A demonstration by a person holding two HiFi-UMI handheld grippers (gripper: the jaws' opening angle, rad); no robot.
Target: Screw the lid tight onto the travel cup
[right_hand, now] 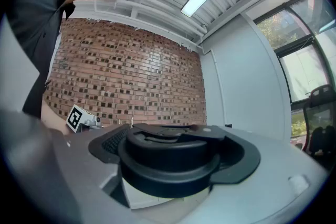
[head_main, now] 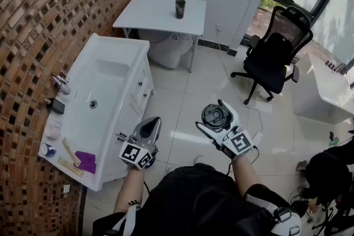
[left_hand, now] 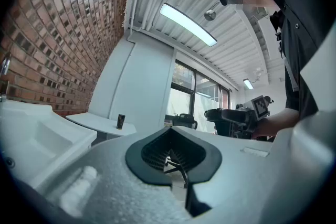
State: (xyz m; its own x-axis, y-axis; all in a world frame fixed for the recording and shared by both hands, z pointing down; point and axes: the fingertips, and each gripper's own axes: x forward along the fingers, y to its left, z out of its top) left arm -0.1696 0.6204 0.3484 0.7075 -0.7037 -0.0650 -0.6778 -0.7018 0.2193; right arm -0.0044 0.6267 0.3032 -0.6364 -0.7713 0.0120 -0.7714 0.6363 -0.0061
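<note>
The black round lid point(head_main: 213, 116) sits between the wide-spread jaws of my right gripper point(head_main: 214, 117), held up in front of me above the tiled floor. In the right gripper view the lid point(right_hand: 168, 157) fills the space between the jaws. My left gripper point(head_main: 148, 129) is shut and holds nothing; its jaws meet in the left gripper view point(left_hand: 176, 157). The dark travel cup point(head_main: 180, 8) stands upright on the white table point(head_main: 149, 16) across the room, far from both grippers. It also shows small in the left gripper view point(left_hand: 121, 121).
A white sink cabinet point(head_main: 119, 66) with small toiletries runs along the brick wall point(head_main: 50, 19) on my left. A black office chair point(head_main: 274, 58) stands to the right of the table, with a white desk point(head_main: 326, 91) beyond it. A person point(head_main: 329, 171) crouches at the lower right.
</note>
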